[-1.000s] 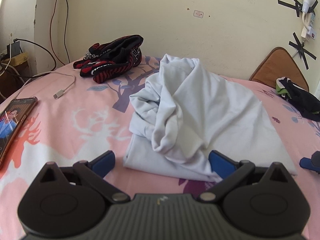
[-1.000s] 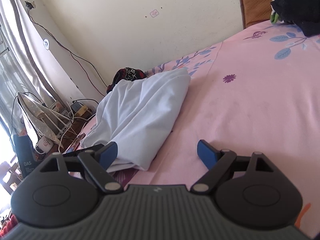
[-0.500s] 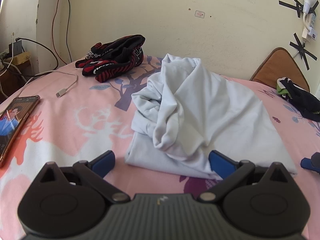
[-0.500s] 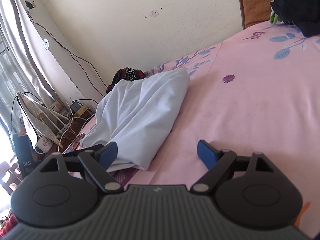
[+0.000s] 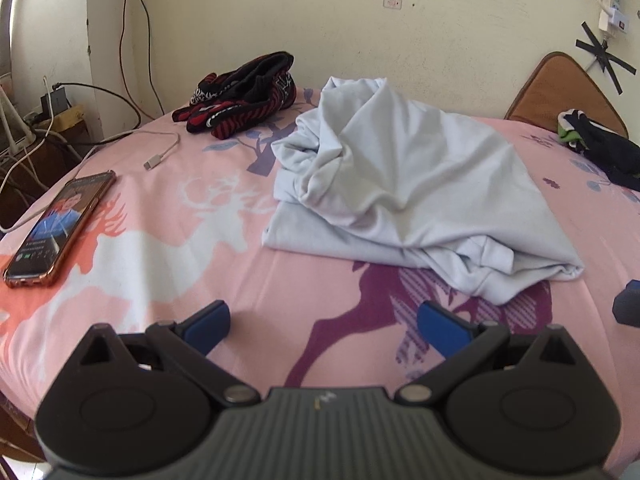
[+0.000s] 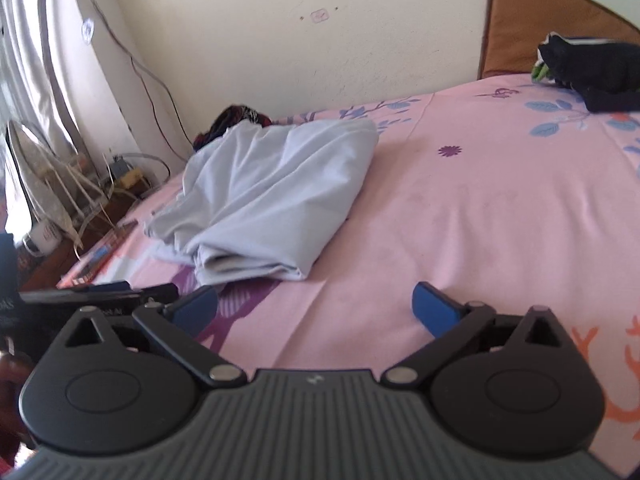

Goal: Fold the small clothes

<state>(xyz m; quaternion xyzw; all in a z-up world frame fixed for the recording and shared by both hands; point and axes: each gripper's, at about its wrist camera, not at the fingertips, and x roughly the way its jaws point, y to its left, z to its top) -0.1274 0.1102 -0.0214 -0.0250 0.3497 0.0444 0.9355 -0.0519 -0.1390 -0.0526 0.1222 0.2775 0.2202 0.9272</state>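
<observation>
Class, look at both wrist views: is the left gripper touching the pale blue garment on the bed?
Apart. In the left wrist view, the left gripper is open over bare pink bedsheet, with sheet visible between its fingers and the pale blue garment.

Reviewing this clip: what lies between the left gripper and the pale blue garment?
Left wrist view: only bare printed bedsheet separates the open left gripper from the pale blue garment.

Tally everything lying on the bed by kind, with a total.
Clothing: 3, namely the pale blue garment, the red and black striped garment and the dark bundle with green trim.
Phones: 1, the phone in a copper case.
Cables: 1, the white charging cable.
Total: 5
</observation>
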